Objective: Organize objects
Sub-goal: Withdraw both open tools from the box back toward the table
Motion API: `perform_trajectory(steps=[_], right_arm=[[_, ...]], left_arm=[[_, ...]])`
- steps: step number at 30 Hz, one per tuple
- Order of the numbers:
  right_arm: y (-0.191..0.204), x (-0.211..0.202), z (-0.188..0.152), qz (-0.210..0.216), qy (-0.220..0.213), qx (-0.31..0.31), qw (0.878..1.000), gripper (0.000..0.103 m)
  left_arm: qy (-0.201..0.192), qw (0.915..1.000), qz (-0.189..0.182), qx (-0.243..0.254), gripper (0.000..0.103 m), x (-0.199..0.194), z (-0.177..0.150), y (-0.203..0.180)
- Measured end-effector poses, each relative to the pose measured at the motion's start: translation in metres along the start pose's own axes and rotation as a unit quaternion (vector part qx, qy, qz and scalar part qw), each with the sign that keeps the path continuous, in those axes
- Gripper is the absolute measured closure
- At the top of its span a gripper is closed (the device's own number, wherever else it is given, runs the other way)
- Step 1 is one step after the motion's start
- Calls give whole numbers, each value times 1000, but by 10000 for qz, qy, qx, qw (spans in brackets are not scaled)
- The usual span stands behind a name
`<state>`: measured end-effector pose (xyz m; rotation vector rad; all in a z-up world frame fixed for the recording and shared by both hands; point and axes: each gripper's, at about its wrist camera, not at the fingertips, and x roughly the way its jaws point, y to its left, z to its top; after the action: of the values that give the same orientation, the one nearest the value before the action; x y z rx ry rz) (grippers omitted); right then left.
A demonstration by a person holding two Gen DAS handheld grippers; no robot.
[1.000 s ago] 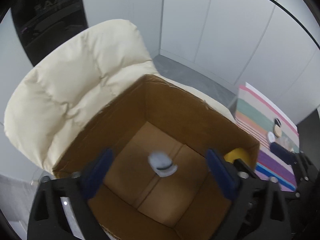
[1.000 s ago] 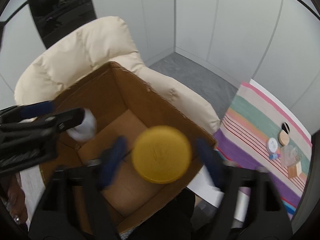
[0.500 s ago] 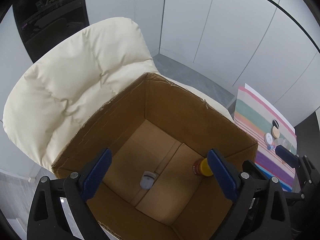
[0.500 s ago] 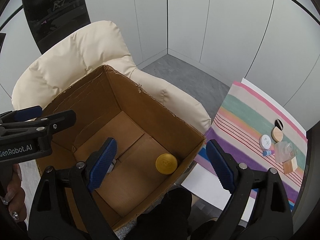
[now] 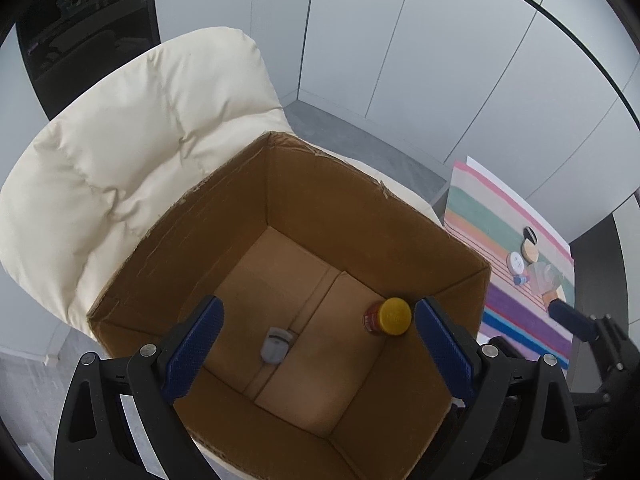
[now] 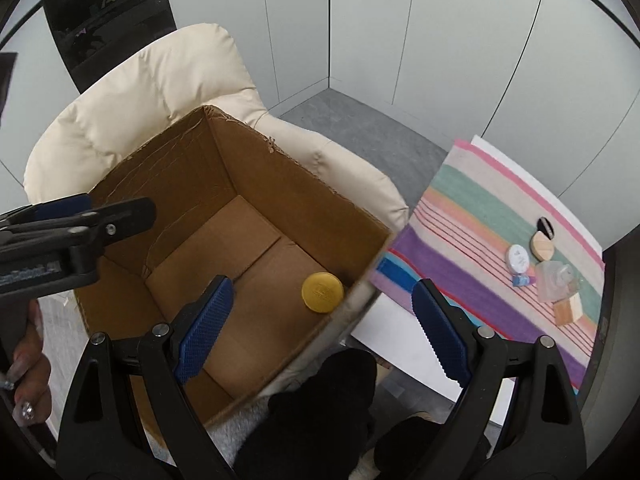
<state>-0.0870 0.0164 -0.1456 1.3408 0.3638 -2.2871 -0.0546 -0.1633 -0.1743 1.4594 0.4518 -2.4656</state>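
Note:
An open cardboard box [image 5: 208, 216] stands on a cream padded chair [image 5: 132, 140]. On its floor rest a small white bottle [image 5: 275, 345] and a jar with a yellow lid [image 5: 390, 316]; the lid [image 6: 322, 292] also shows in the right wrist view. My left gripper [image 5: 316, 316] hovers over the box, open, nothing between its blue pads [image 5: 192, 340]. My right gripper [image 6: 322, 296] is also open and holds nothing, above the box's near right corner. The bottle is hidden behind its left finger [image 6: 204, 328].
A striped cloth [image 6: 472, 200] lies on a surface to the right of the box. On it are a white round lid [image 6: 518, 258], a wooden disc [image 6: 542, 244], a clear bottle [image 6: 556, 280] and a wooden block [image 6: 568, 308]. A person's hand [image 6: 28, 380] holds the left gripper; a dark-clad knee [image 6: 320, 400] is below.
The white bottle and the yellow-lidded jar, blurred in mid-air by the open jaws a second ago, now rest on the box floor. The right gripper has drifted right, toward the cloth.

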Motion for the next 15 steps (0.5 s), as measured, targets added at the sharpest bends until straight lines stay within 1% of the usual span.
perform_trajectory(steps=[6,10,15], right_arm=[[-6,-25,-12,-41,-20,88,10000,10],[-8,-42,-23,-23,-61,141,9999,10],[-12,-60,-45,-6,-97,229,9997,10]], left_arm=[[-17,9996,-240,119,6,-17,-16,-9],[40,9989,-406,212,6,-30,-35,-15],[168,9980,-588,182,6,-42,-62,-18]])
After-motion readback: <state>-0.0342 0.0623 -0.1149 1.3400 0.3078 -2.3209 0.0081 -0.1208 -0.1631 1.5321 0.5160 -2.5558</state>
